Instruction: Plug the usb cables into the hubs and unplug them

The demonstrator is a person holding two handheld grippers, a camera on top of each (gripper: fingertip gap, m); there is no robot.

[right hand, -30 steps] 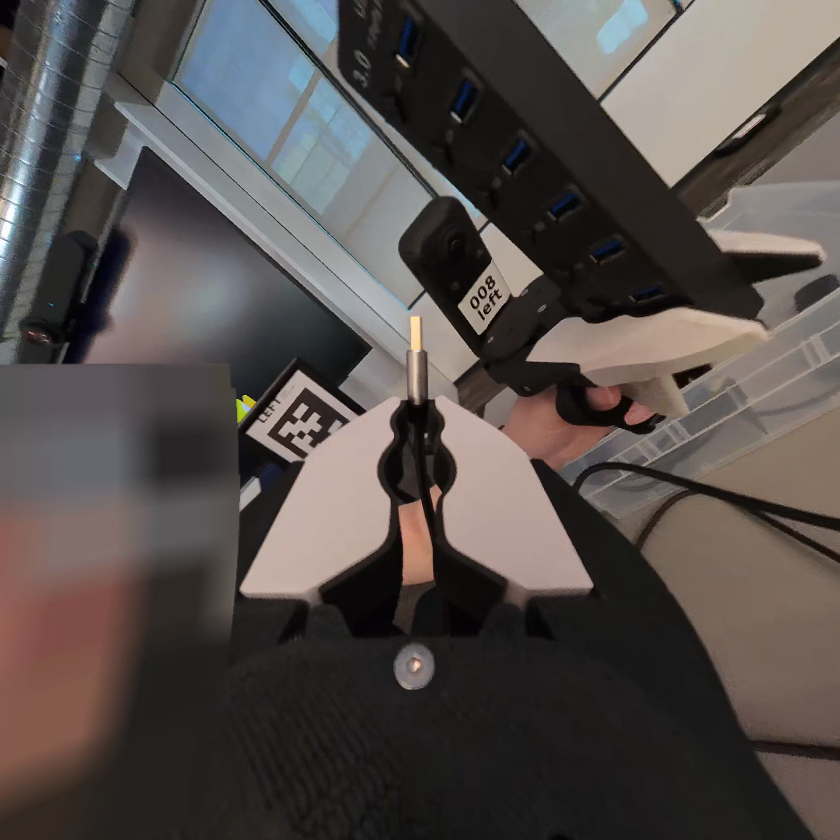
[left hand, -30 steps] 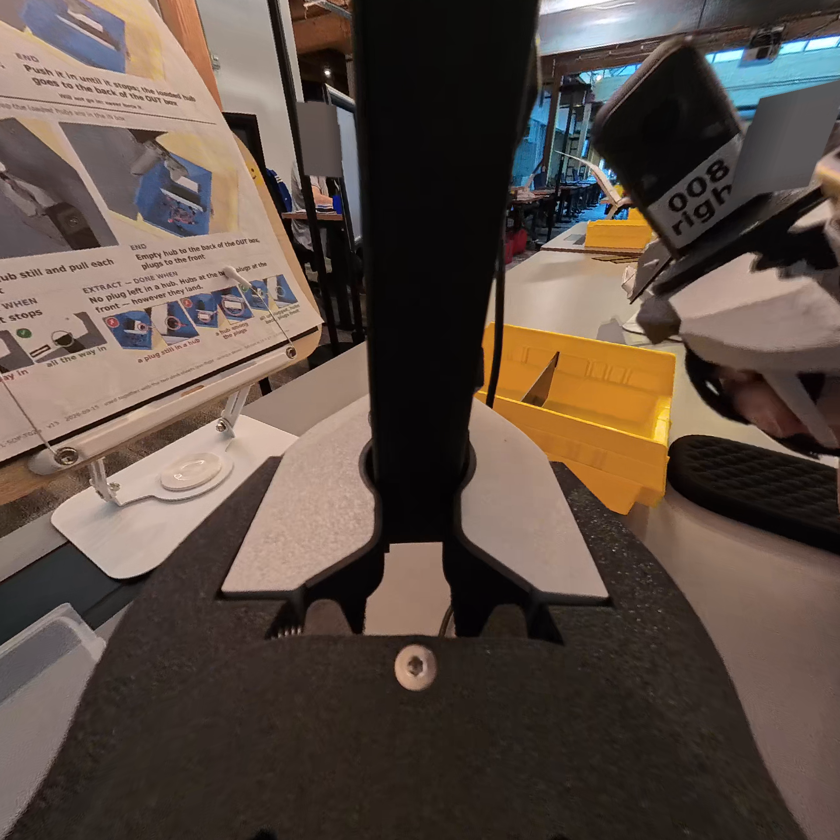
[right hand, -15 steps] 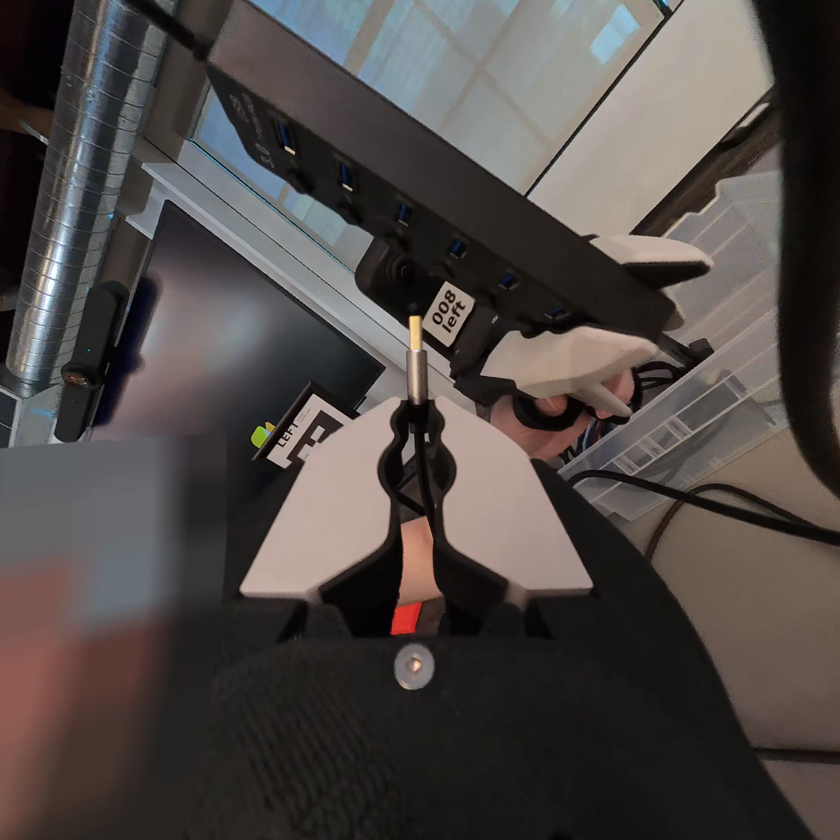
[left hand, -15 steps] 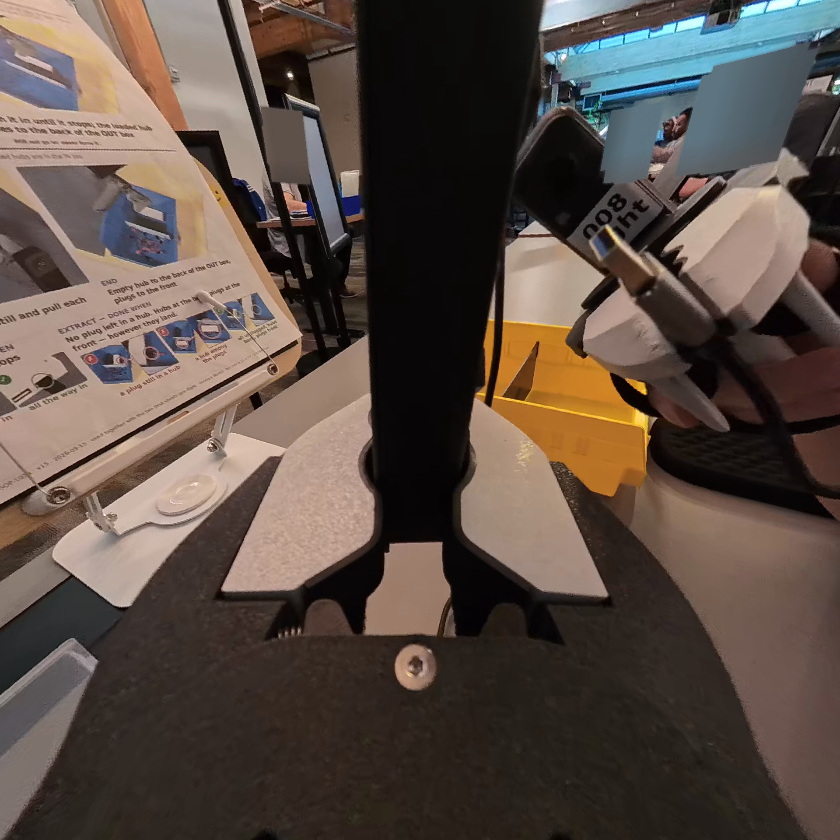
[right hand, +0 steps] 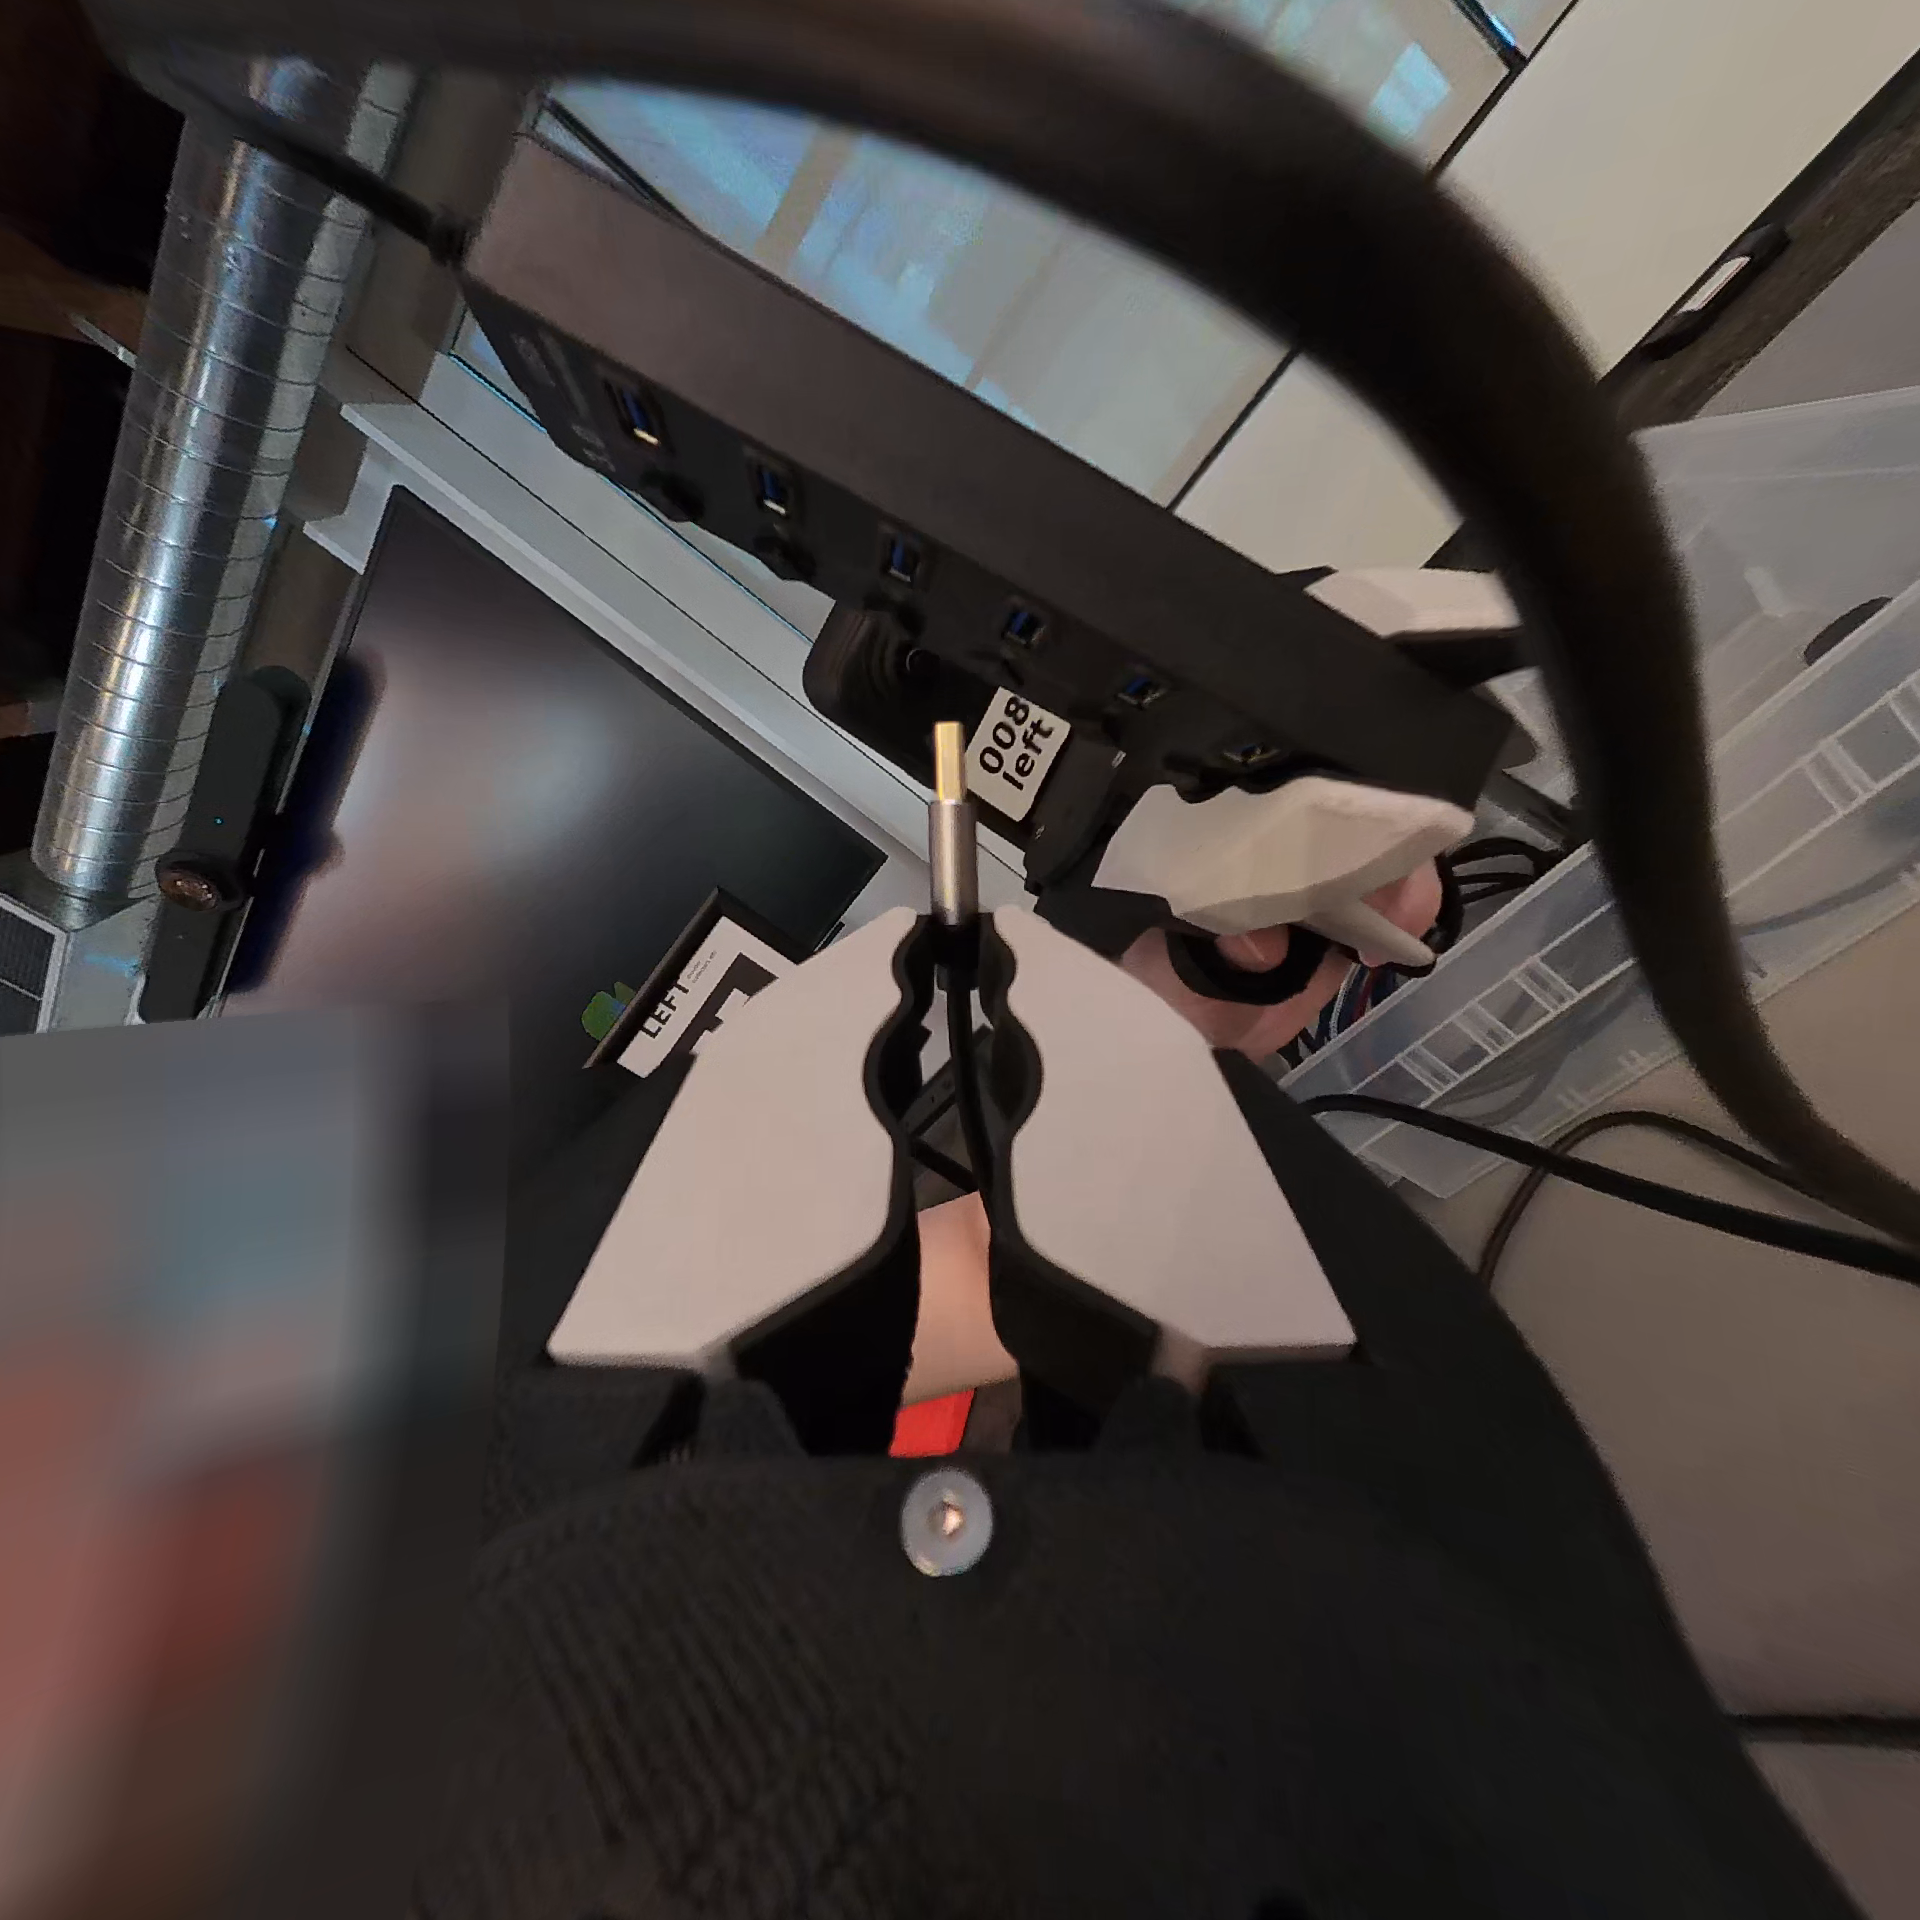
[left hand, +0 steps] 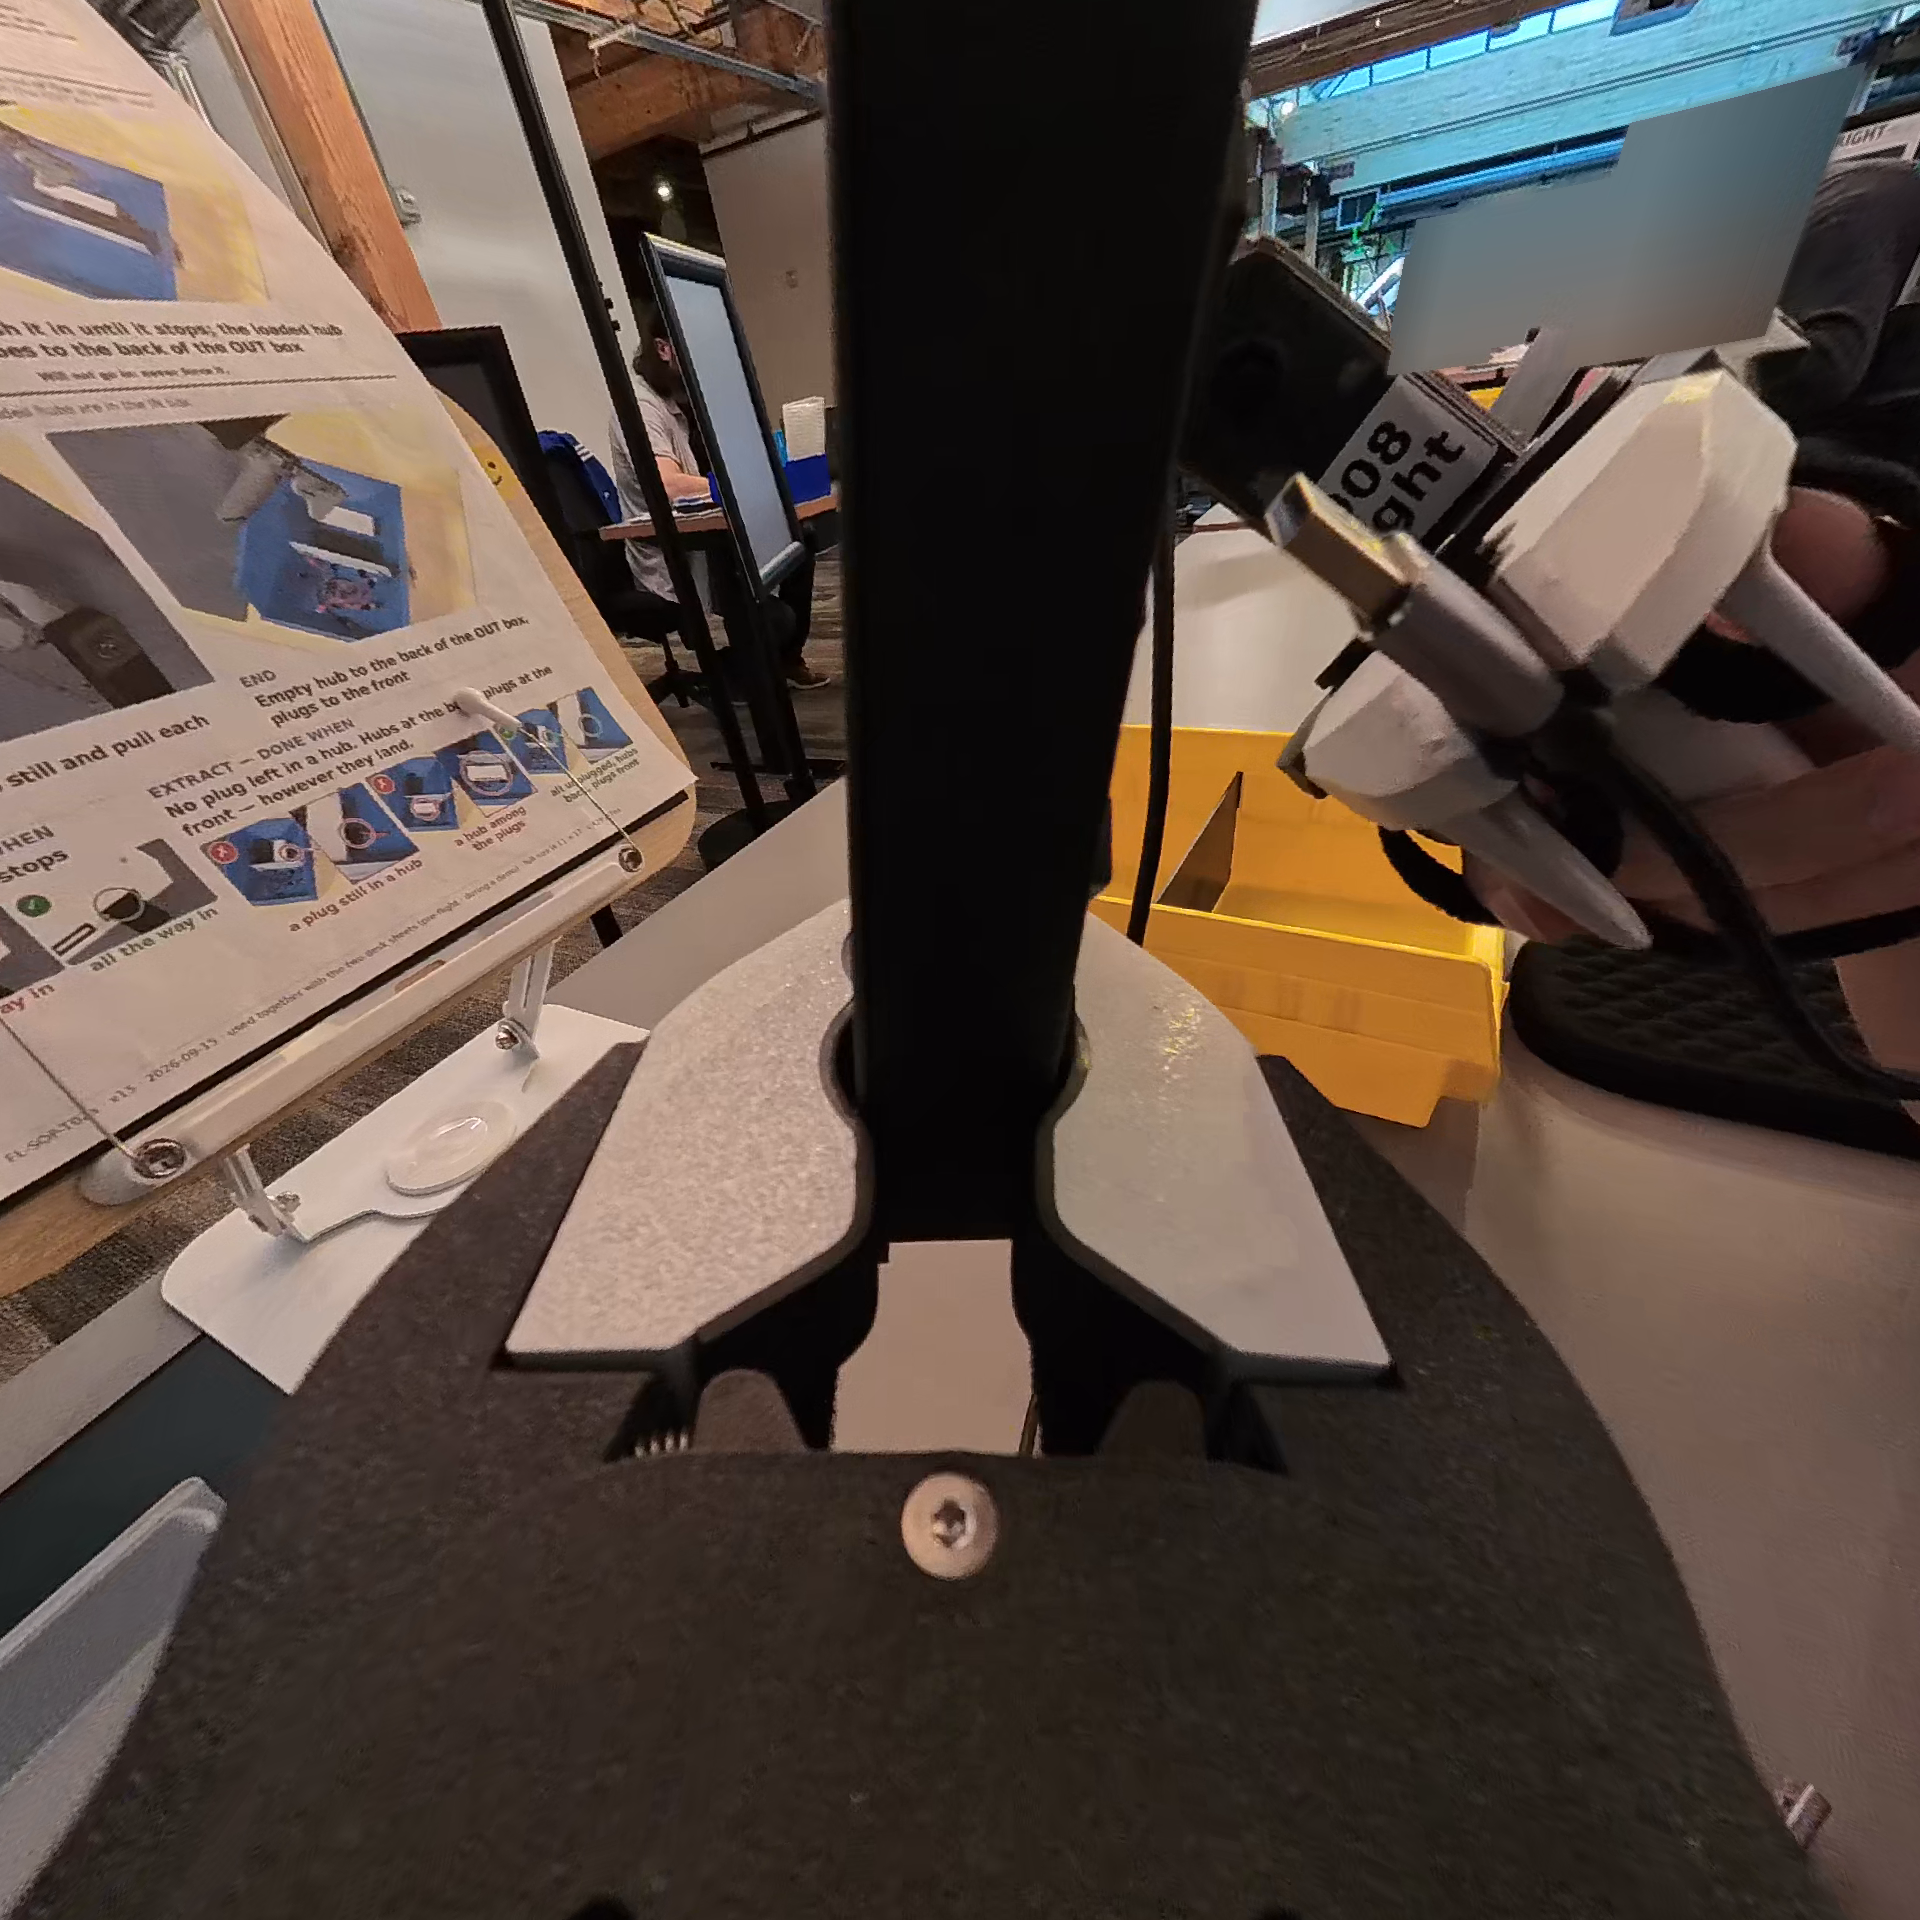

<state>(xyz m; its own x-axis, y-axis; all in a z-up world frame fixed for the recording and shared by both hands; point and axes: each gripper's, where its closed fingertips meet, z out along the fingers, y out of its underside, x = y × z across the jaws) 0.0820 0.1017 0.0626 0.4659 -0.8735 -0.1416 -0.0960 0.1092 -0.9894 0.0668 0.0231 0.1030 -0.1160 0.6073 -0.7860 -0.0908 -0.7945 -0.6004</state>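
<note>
My left gripper point(left hand: 951, 1049) is shut on a long black USB hub point(left hand: 1029, 520) and holds it upright, end-on in its own view. In the right wrist view the hub point(right hand: 935, 499) shows its row of several blue ports, all empty, with the left gripper point(right hand: 1455, 717) clamped on its right end. My right gripper point(right hand: 954, 920) is shut on a USB cable's silver plug point(right hand: 951, 821), whose gold tip points at the hub a short way below the ports. The plug also shows in the left wrist view point(left hand: 1423, 613), right of the hub and apart from it.
A yellow bin point(left hand: 1309, 956) stands on the grey table behind the hub. An instruction sheet on a stand point(left hand: 260, 675) is at the left. A clear plastic bin point(right hand: 1662, 935) and loose black cables point(right hand: 1621, 1174) lie at the right. A thick black cable point(right hand: 1351, 260) loops close before the right camera.
The right gripper with the plug has swung in toward the hub and now points at its port side. The hub has shifted lower and farther in the right view. A cable loop has entered.
</note>
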